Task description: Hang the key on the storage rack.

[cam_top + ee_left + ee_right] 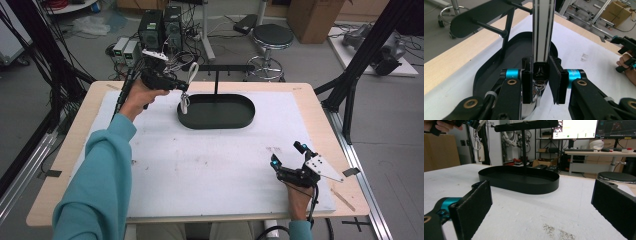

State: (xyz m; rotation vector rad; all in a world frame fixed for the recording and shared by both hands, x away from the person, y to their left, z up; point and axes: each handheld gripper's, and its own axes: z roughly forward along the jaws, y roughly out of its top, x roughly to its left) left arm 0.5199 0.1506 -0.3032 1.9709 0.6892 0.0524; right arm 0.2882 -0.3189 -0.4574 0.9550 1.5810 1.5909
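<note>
A white strap [187, 87] with dark stripes, probably a watch band, is held clamped between the jaws of the left gripper [183, 88], raised above the left end of the black oval tray [247, 112] on the worktop [300, 90]. In the left gripper view the strap [543, 30] is seen rising straight up from between the pads [554, 82], with what seems to be a metal buckle [537, 92] hanging below them, so the grasp is judged secure. The T-shaped stand [216, 80] rising from the tray carries a horizontal crossbar with short pegs [490, 27], and nothing is seen hung on it yet. The pick-up is therefore taken as done, while the hanging of the strap on the bar, or its laying in the tray, is judged to be left; the strap is near the bar's left end but apart from it. The right gripper [287, 161] rests low at the near right of the white mat [200, 165], well apart from the tray, its jaws spread wide and empty, as its own view confirms. No part in the work is judged to be taken by it at present.
</note>
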